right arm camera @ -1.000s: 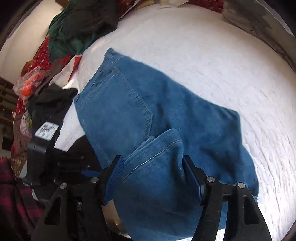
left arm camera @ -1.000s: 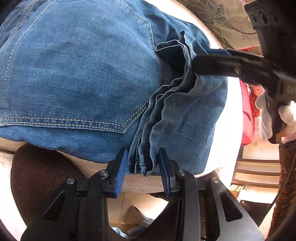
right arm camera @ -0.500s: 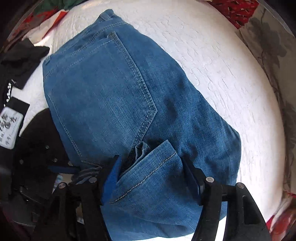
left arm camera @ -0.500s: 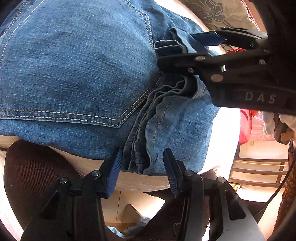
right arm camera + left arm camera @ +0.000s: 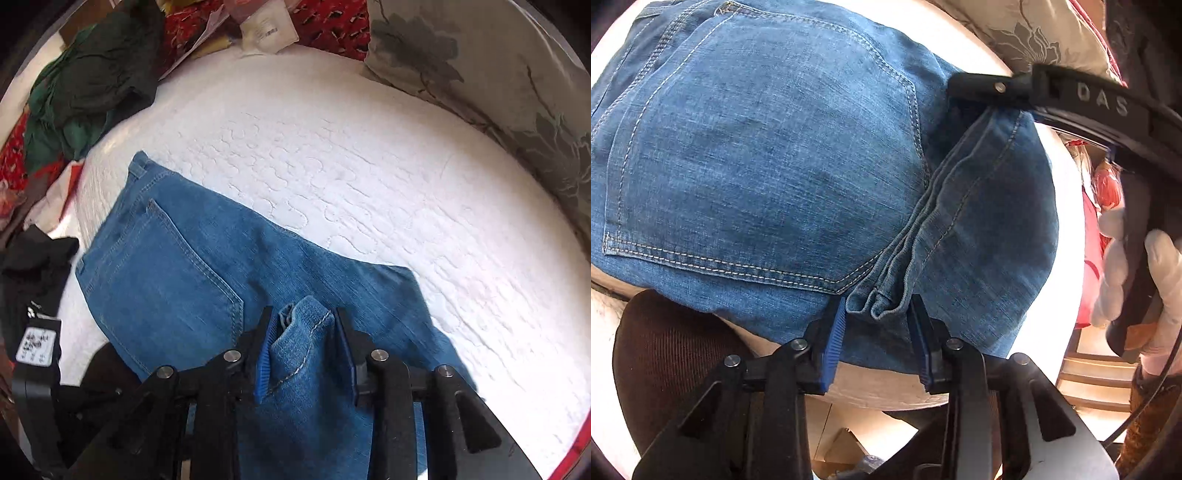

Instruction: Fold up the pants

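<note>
Lying folded on the white bed [image 5: 369, 155], back pocket up, the jeans [image 5: 768, 166] have their bunched hem edge caught at both ends. The left tool [image 5: 877, 332] has just been closing and is clamped on the stacked hem layers near the bed's edge. The right tool [image 5: 304, 350] has just been closing too and grips a raised fold of denim; its pads seem to press the cloth, though blur leaves some doubt. A gloved hand [image 5: 1137, 266] holds its handle.

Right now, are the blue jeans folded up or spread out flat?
Folded. The jeans lie doubled on the white bed, their stacked hem edges bunched together.
</note>
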Demonstrator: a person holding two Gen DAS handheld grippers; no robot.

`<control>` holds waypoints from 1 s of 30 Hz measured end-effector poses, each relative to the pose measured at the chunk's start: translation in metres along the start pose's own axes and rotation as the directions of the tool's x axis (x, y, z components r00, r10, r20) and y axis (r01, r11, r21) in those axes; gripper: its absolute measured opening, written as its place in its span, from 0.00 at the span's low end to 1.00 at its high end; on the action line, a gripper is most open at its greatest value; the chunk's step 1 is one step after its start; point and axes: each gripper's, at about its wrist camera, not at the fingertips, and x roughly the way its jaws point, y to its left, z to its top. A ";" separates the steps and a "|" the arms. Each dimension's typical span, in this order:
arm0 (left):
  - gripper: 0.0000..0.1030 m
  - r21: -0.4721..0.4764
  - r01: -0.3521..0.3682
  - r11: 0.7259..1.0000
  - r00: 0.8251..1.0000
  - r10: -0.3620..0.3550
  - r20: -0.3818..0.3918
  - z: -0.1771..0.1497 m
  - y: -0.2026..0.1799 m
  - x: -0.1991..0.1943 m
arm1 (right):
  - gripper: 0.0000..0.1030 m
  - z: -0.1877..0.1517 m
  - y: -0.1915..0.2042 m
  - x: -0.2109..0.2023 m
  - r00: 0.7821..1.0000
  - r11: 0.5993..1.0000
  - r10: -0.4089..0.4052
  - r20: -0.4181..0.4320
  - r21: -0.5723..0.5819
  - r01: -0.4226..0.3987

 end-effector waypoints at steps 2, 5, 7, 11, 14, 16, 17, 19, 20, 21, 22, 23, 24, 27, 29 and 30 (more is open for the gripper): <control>0.31 0.016 -0.011 1.000 1.000 0.011 -0.004 -0.006 0.004 -0.007 | 0.34 0.006 -0.012 -0.011 0.990 0.985 0.111 0.088 0.120 -0.121; 0.31 -0.007 0.037 0.999 0.999 -0.037 -0.023 -0.012 0.012 -0.021 | 0.46 0.001 -0.039 -0.054 0.952 0.941 0.182 0.245 0.238 -0.241; 0.31 -0.010 0.070 0.998 0.998 -0.070 0.005 -0.012 0.010 -0.033 | 0.50 -0.009 -0.043 -0.074 0.949 0.948 0.151 0.278 0.230 -0.218; 0.31 0.036 0.111 0.993 0.992 -0.112 0.058 -0.005 -0.005 -0.044 | 0.50 -0.036 -0.039 -0.075 0.945 0.951 0.186 0.269 0.193 -0.242; 0.31 0.054 0.059 0.997 0.997 -0.061 0.036 -0.003 -0.009 -0.026 | 0.48 -0.046 -0.029 -0.036 0.950 0.944 0.245 0.191 0.177 -0.279; 0.31 0.032 -0.004 0.999 1.000 0.004 -0.013 -0.006 -0.002 -0.005 | 0.47 -0.049 -0.028 0.000 0.966 0.949 0.226 0.128 0.192 -0.248; 0.31 0.020 -0.010 1.000 0.999 0.010 -0.035 -0.008 0.005 0.003 | 0.47 -0.052 -0.029 0.015 0.973 0.954 0.209 0.095 0.200 -0.225; 0.31 0.021 -0.012 1.000 0.999 0.013 -0.039 -0.012 0.012 0.003 | 0.49 -0.056 -0.029 0.024 0.974 0.953 0.190 0.125 0.215 -0.213; 0.31 0.020 -0.013 1.000 0.999 0.013 -0.047 -0.012 0.015 0.003 | 0.50 -0.057 -0.029 0.022 0.973 0.951 0.190 0.133 0.220 -0.216; 0.31 0.008 -0.008 1.000 0.998 0.009 -0.057 -0.012 0.020 0.004 | 0.50 -0.058 -0.027 0.020 0.974 0.952 0.188 0.130 0.221 -0.213; 0.31 -0.007 0.003 1.000 0.998 -0.003 -0.066 -0.012 0.025 0.003 | 0.50 -0.057 -0.026 0.016 0.976 0.953 0.182 0.123 0.222 -0.206; 0.31 -0.019 0.012 1.000 0.997 -0.013 -0.071 -0.017 0.025 -0.001 | 0.50 -0.057 -0.025 0.011 0.978 0.954 0.176 0.114 0.225 -0.198; 0.31 -0.026 0.018 1.000 0.997 -0.019 -0.070 -0.018 0.027 -0.004 | 0.52 -0.057 -0.024 0.005 0.979 0.954 0.170 0.115 0.228 -0.193; 0.31 -0.009 0.003 1.000 0.999 -0.003 -0.039 -0.020 0.037 -0.019 | 0.59 -0.061 -0.024 -0.016 0.973 0.948 0.163 0.162 0.249 -0.200; 0.31 0.000 0.004 1.000 1.000 -0.004 -0.015 -0.023 0.036 -0.030 | 0.61 -0.063 -0.023 -0.026 0.973 0.945 0.147 0.177 0.265 -0.191; 0.31 -0.004 0.011 1.000 1.000 -0.011 -0.001 -0.025 0.040 -0.037 | 0.61 -0.062 -0.022 -0.030 0.974 0.944 0.142 0.179 0.271 -0.188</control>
